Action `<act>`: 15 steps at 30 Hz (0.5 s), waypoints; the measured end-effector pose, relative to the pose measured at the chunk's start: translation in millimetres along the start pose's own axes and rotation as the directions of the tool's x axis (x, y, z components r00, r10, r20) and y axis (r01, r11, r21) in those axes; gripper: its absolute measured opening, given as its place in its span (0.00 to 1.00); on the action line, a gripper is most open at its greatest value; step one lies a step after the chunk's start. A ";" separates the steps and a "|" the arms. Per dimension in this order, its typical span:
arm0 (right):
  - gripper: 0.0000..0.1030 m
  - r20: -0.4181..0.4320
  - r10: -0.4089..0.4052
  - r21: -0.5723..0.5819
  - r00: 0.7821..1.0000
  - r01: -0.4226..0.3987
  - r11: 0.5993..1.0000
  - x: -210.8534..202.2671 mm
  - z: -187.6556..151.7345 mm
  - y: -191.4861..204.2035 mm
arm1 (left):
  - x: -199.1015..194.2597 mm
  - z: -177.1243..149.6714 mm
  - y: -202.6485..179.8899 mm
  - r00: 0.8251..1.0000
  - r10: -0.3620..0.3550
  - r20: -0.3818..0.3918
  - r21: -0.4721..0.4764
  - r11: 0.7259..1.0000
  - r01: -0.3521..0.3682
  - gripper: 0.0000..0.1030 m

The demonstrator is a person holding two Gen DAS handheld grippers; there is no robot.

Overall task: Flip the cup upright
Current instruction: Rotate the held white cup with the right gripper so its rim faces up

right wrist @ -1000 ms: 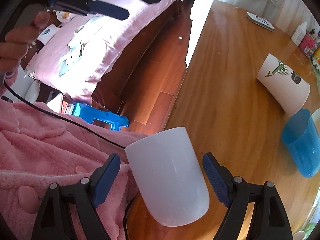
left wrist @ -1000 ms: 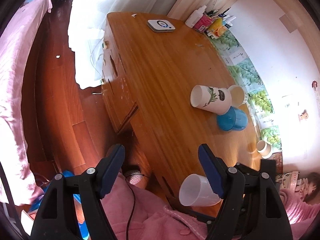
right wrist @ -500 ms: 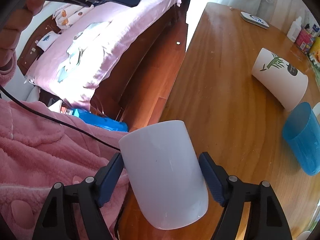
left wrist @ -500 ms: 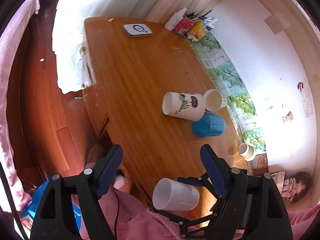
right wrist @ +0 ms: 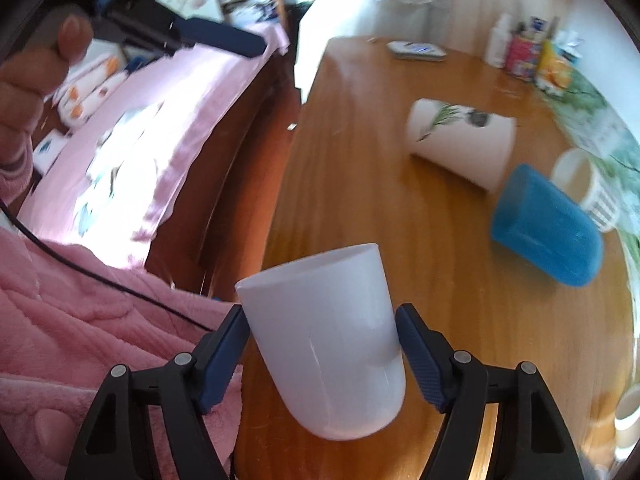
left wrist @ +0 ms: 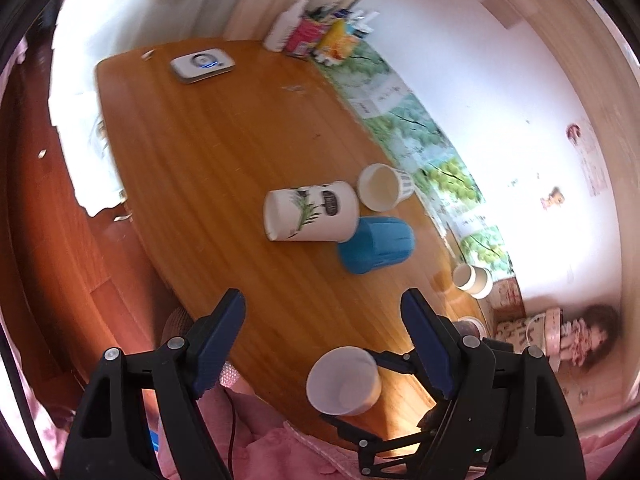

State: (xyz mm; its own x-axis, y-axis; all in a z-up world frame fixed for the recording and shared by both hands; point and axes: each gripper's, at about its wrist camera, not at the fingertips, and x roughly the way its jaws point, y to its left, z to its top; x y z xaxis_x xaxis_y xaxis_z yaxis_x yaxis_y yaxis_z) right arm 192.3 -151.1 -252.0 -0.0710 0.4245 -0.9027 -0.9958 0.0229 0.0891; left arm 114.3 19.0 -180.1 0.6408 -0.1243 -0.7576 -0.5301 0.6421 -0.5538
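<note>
the white plastic cup (right wrist: pixel 326 340) sits between the two blue pads of the right gripper (right wrist: pixel 322 354), which press against its sides so the tongs are clamped on it. it is tilted, its open rim (right wrist: pixel 308 266) pointing up and away from the camera and its rounded base low and near the lens, over the near edge of the wooden table (right wrist: pixel 360 184). from the left wrist view the same cup (left wrist: pixel 344 380) shows its open mouth facing the camera, held by the black frame of the right gripper at the table's near end.

the left gripper (left wrist: pixel 322 322) hangs above the table with its fingers spread wide and nothing between them.

farther along the table a white cup with a plant print (left wrist: pixel 310 210) lies on its side, touching a blue cup (left wrist: pixel 376 244), also on its side. a small striped paper cup (left wrist: pixel 384 186) lies just beside both, near the wall. a white flat device (left wrist: pixel 202 65) rests at the far end, with bottles and boxes (left wrist: pixel 320 36) against the wall. a pink bed (right wrist: pixel 152 136) stands off the table's left side.
</note>
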 end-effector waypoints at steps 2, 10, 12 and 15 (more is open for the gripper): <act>0.73 0.038 -0.025 0.041 0.999 0.024 0.999 -8.2 -0.6 -3.6 | 0.7 4.5 -7.4 1.000 -0.018 -0.007 0.035 0.999 0.019 0.80; 0.66 0.110 -0.147 0.181 0.983 0.126 0.975 -23.3 -3.0 -10.1 | 7.4 25.0 -29.4 0.997 -0.058 -0.043 0.158 0.985 0.064 0.80; 0.65 0.106 -0.187 0.224 0.977 0.160 0.961 -23.2 -3.1 -13.5 | 9.8 30.2 -34.7 0.996 -0.070 -0.061 0.187 0.979 0.080 0.80; 0.64 0.103 -0.234 0.293 0.967 0.195 0.936 -24.2 -4.2 -18.1 | 12.4 38.0 -42.9 0.993 -0.086 -0.085 0.237 0.966 0.104 0.80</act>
State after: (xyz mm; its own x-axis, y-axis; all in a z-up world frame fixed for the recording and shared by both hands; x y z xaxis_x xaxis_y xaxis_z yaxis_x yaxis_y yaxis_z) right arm 211.9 -165.6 -233.5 0.1700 0.4986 -0.8500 -0.9289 0.3690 0.0307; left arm 166.1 18.7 -152.7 0.6349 -0.2428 -0.7335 -0.3138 0.7865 -0.5319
